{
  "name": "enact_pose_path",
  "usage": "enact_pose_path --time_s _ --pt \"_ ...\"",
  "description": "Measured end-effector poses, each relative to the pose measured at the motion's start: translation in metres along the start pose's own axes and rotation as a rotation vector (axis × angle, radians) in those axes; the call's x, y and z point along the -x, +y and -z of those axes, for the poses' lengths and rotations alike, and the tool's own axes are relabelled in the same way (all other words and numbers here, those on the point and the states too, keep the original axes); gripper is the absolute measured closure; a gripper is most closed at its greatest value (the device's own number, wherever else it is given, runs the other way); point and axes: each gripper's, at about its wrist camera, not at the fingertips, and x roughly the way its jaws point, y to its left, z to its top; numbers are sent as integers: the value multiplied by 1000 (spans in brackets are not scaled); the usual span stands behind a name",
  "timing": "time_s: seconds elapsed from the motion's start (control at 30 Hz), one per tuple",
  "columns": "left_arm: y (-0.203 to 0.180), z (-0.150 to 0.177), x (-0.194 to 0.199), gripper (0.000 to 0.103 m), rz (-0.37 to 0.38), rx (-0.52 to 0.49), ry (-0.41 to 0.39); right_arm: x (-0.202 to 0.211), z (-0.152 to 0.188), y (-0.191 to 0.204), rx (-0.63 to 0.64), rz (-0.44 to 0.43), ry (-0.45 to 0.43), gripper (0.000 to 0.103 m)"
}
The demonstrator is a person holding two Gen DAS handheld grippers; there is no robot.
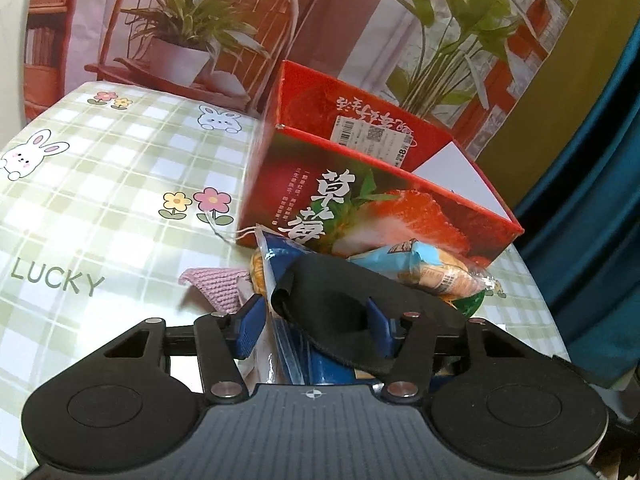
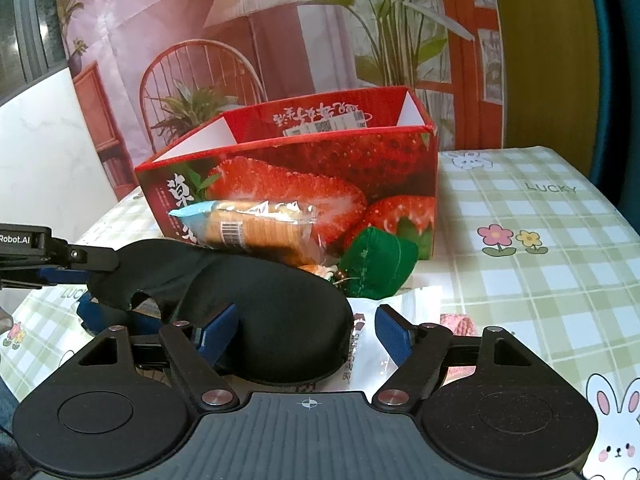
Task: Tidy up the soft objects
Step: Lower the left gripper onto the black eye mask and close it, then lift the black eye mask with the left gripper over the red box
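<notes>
Lying across the heap of packets in front of the open strawberry box (image 2: 304, 184), the black sleep mask (image 2: 256, 320) is a soft, padded piece with a moulded eye cup and a stitched rim. Its long axis runs roughly side to side in the right wrist view, one end bulging just ahead of the right gripper (image 2: 306, 332), the other tapering off toward the left gripper (image 2: 80, 264) at the picture's left edge.

In the left wrist view the mask (image 1: 352, 308) drapes over the left gripper's (image 1: 316, 324) right-hand blue finger (image 1: 378, 328); the fingers stand fairly wide apart, and whether they pinch the fabric cannot be told.

The right gripper's blue fingers (image 2: 394, 332) are spread wide, the mask's rounded end lying between them and against the left pad, with a gap to the right one.

Behind the mask a biscuit packet (image 2: 256, 228) rests against the box front, a green cloth pouch (image 2: 380, 264) beside it, all on the checked tablecloth (image 2: 540, 264).
</notes>
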Motion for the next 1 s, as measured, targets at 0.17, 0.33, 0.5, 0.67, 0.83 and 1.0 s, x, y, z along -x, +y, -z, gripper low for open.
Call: enact_pose_path --time_s 0.17,0.33,0.5,0.67,0.83,1.0 --pt "-8 -4 -8 49 -14 -52 -7 0 1 -1 -5 1 4 30" --pt "-18 -4 10 77 -33 -110 -81 0 0 -2 -16 -1 6 30" --pt "-23 1 31 80 -33 -128 -138 0 0 -4 -51 -32 3 30" --pt "-13 12 31 80 -53 -70 -105 3 1 -6 -84 -58 -5 30" --pt "0 18 24 79 -52 -25 -72 2 1 -7 -111 -91 -8 30" --pt "3 20 23 78 -31 -18 -66 -4 2 -10 -155 -120 5 28"
